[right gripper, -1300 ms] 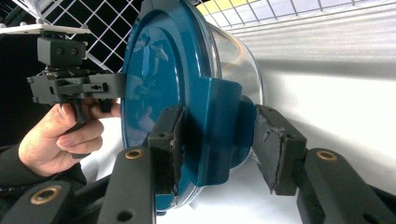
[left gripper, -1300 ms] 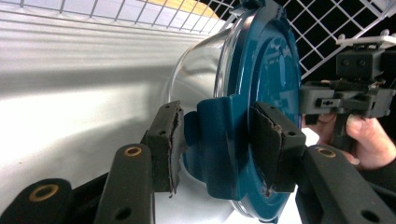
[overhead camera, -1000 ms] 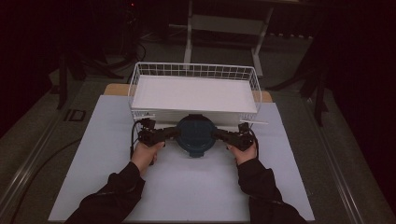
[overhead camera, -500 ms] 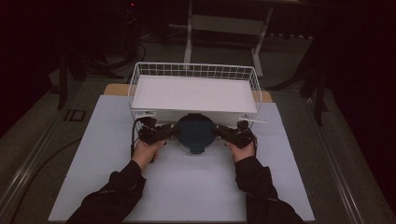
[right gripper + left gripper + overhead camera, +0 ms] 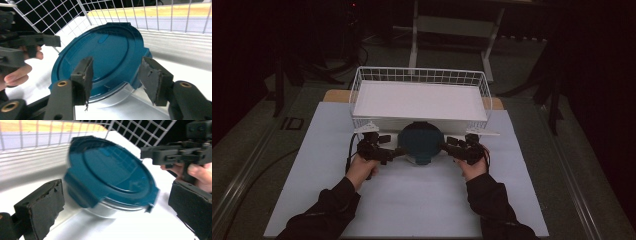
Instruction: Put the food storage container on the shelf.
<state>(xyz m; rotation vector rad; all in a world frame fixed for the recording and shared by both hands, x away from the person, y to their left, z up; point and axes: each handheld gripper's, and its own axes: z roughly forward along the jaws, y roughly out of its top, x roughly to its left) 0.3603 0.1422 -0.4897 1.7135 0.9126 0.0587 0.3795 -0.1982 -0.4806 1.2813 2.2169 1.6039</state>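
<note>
Left gripper [image 5: 398, 151], jaws just opened wide, clear of teal-lidded container [image 5: 420, 143], right gripper [image 5: 448, 145], jaws just widened, flanking lid tab without pressing, container tilted on white table [image 5: 412, 200], just before wire basket [image 5: 419, 76].

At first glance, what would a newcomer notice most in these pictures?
The round container with the dark teal lid, sitting on the white table right before the white wire basket. The left gripper and right gripper flank it, both with jaws open; they have just been opening, and no pad presses the lid.
</note>
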